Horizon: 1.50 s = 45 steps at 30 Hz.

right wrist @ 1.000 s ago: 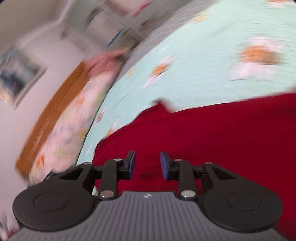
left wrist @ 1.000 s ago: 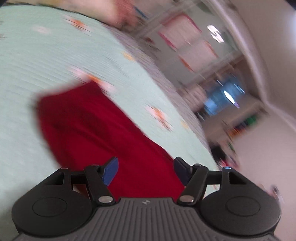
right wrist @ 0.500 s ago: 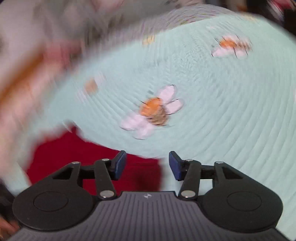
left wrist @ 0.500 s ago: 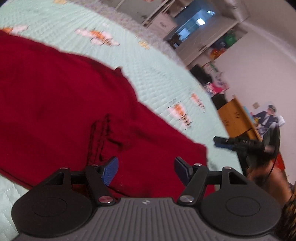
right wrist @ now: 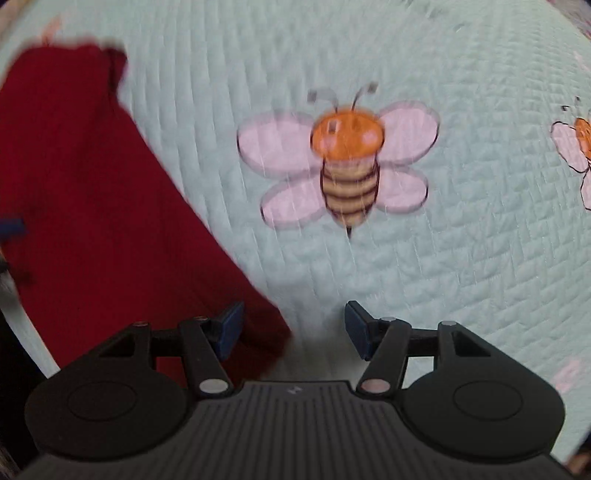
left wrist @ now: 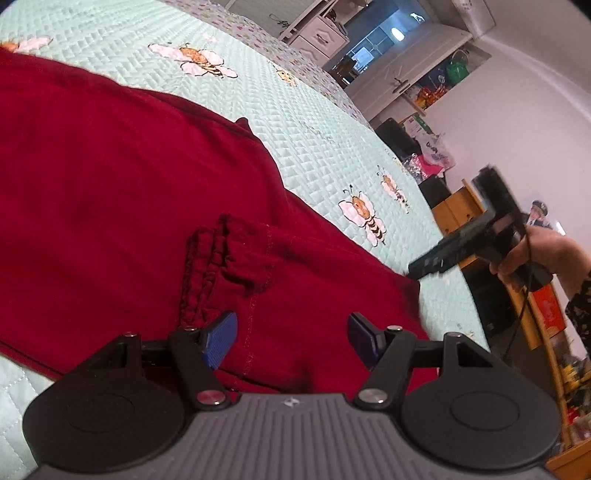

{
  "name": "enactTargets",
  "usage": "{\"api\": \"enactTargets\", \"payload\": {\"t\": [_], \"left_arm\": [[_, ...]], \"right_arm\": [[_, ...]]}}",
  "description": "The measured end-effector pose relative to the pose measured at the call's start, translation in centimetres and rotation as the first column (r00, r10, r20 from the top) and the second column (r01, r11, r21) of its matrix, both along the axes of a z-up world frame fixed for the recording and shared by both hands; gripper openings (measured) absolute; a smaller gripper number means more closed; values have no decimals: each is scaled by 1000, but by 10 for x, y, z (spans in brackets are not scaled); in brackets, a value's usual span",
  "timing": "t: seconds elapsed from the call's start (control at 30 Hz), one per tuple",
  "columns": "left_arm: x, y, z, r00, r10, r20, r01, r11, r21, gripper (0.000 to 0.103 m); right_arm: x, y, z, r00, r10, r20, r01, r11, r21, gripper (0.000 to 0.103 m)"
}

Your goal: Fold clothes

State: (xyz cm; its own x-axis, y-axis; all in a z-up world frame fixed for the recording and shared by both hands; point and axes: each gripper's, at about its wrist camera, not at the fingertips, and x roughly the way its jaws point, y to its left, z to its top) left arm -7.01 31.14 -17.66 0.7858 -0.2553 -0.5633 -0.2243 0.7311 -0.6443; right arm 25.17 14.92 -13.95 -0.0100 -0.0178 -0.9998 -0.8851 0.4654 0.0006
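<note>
A dark red garment (left wrist: 122, 192) lies spread on a mint quilt (left wrist: 321, 147) printed with bees. A gathered, ruffled hem (left wrist: 207, 266) bunches up just ahead of my left gripper (left wrist: 291, 336), which hovers open over the cloth with nothing between its pads. The right gripper (left wrist: 424, 264), held in a hand, points down at the garment's right corner. In the right wrist view the right gripper (right wrist: 293, 330) looks straight down with its jaws opening. The corner of the red garment (right wrist: 92, 206) lies under the gap beside the left pad, and neither pad presses on it.
A large bee print (right wrist: 343, 162) lies on the quilt ahead of the right gripper. Beyond the bed's far edge stand a white dresser (left wrist: 317, 35), a wooden cabinet (left wrist: 458, 206) and cluttered shelves. A hand and patterned sleeve (left wrist: 546, 258) hold the right gripper.
The left view swung across the garment and settled by the ruffled hem. The right gripper's jaws widened, and it tipped from over the red cloth to face down at the quilt beside the corner.
</note>
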Motion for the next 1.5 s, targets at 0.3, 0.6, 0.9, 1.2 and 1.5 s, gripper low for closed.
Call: {"api": "enactTargets", "payload": {"t": [0.3, 0.6, 0.9, 1.2, 1.5], "left_arm": [[-3, 5, 0, 1000, 0, -3, 0, 1000, -12, 62], [-2, 5, 1, 1000, 9, -14, -9, 1000, -15, 62], [5, 4, 2, 999, 12, -43, -12, 1000, 3, 62], [5, 11, 0, 998, 35, -57, -38, 998, -57, 62], [-19, 22, -2, 988, 151, 14, -144, 962, -231, 63]], "right_arm": [[2, -21, 21, 975, -64, 212, 64, 998, 6, 82], [-32, -101, 19, 831, -202, -518, 533, 557, 637, 83], [-10, -156, -69, 665, -366, -651, 746, 282, 603, 43], [-100, -171, -65, 669, -196, -717, 742, 125, 659, 62], [-140, -185, -61, 695, -433, -574, 678, 127, 724, 50]]}}
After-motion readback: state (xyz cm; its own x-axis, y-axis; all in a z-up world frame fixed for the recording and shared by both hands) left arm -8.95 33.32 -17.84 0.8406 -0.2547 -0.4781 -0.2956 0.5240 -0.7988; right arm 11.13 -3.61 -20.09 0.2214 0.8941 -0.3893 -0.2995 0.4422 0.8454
